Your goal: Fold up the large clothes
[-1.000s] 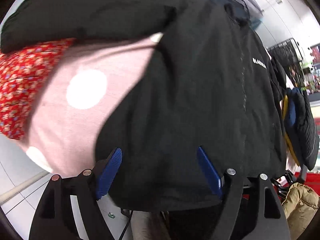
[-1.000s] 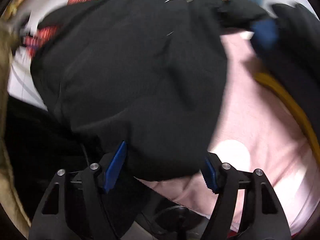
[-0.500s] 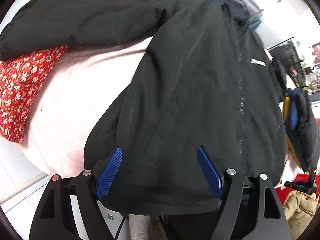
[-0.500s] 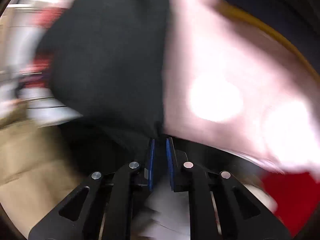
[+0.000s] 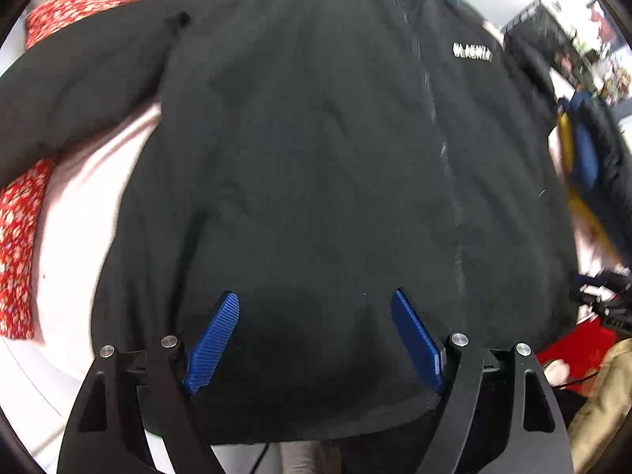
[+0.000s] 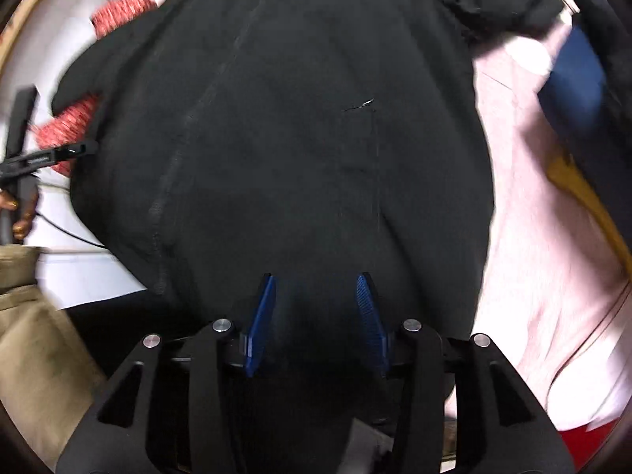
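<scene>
jacket: matt black cloth | sheet: soft pink cloth | pads: ribbed blue plastic

A pink sheet and a red flowered cloth lie left of the fingers; a blue-and-yellow garment lies far right.

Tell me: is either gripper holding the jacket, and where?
Neither. Left gripper and right gripper, jaws just opened, stand open over the black jacket's hem.

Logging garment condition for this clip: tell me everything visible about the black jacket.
The black jacket lies spread front-up on a pale pink sheet. It looks like matte, lightly padded fabric, with a centre zip line and small white chest lettering. One sleeve stretches out sideways over a red floral cloth. Its hem sits nearest both cameras, hanging slightly past the sheet's edge. Neither gripper's pads are seen pressing on it.
</scene>
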Motion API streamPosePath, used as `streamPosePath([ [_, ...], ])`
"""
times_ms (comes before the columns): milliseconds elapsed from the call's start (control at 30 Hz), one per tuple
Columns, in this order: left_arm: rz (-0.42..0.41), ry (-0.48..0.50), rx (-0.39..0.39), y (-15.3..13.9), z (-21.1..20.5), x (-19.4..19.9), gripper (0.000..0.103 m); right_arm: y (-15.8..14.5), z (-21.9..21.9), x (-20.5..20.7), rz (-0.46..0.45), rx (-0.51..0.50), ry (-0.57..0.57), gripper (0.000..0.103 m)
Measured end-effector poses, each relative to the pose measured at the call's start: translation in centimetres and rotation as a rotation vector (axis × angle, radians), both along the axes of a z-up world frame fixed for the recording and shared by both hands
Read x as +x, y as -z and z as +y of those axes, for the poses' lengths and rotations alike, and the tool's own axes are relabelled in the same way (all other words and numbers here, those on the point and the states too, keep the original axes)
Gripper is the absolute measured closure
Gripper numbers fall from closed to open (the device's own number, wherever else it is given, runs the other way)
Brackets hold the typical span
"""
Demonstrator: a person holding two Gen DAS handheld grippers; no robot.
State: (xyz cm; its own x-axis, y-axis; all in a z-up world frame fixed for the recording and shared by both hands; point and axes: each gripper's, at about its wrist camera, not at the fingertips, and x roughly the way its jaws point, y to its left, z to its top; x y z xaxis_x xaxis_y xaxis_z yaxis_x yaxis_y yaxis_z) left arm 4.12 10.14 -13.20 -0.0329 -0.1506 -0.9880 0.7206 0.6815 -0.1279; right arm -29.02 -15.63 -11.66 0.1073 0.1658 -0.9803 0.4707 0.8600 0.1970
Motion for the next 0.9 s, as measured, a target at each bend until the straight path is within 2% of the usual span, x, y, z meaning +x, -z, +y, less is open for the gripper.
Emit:
streamPosePath([
  [67,-0.010,-0.001,0.076,2.0,-0.3,-0.2,0.025,2.7,0.2,0.5,0.112,-0.038,-0.020,0.055],
  [133,-0.004,-0.021,0.143,4.3,-0.2,-0.1,0.017,4.7,0.2,0.6,0.177,-0.043,-0.018,0.050],
  [167,-0.002,-0.048,0.158,5.1,0.0,0.1,0.008,5.3,0.3,0.8,0.188,-0.054,-0.018,0.049],
  [200,0.003,-0.071,0.157,5.5,0.1,0.3,0.005,5.4,0.3,0.9,0.202,-0.068,-0.021,0.048],
  [267,0.018,-0.103,0.153,5.9,0.0,0.7,0.005,5.3,0.2,1.3,0.237,-0.091,-0.041,0.043],
  [300,0.024,-0.106,0.162,6.1,-0.2,0.7,0.005,5.3,0.1,1.5,0.254,-0.106,-0.048,0.034],
  [367,0.037,-0.106,0.171,6.3,-0.4,0.9,0.005,5.6,-0.6,1.4,0.282,-0.114,-0.036,0.024],
  [500,0.089,-0.098,0.190,6.7,-1.0,1.7,0.005,5.5,-2.2,1.7,0.331,-0.077,-0.008,0.024],
  [600,0.113,-0.090,0.215,7.0,-1.6,2.3,0.004,5.3,-2.2,4.2,0.365,-0.093,-0.037,0.024],
  [667,0.127,-0.085,0.229,7.2,-2.1,2.9,0.004,4.7,-1.6,6.7,0.350,-0.096,-0.029,0.024],
  [767,0.150,-0.084,0.234,7.2,-2.7,3.5,0.005,2.2,-2.6,9.2,0.300,-0.140,0.002,0.024],
  [900,0.106,-0.078,0.197,5.6,-2.4,4.0,0.007,-2.1,-4.3,12.7,0.202,-0.261,-0.032,0.024],
])
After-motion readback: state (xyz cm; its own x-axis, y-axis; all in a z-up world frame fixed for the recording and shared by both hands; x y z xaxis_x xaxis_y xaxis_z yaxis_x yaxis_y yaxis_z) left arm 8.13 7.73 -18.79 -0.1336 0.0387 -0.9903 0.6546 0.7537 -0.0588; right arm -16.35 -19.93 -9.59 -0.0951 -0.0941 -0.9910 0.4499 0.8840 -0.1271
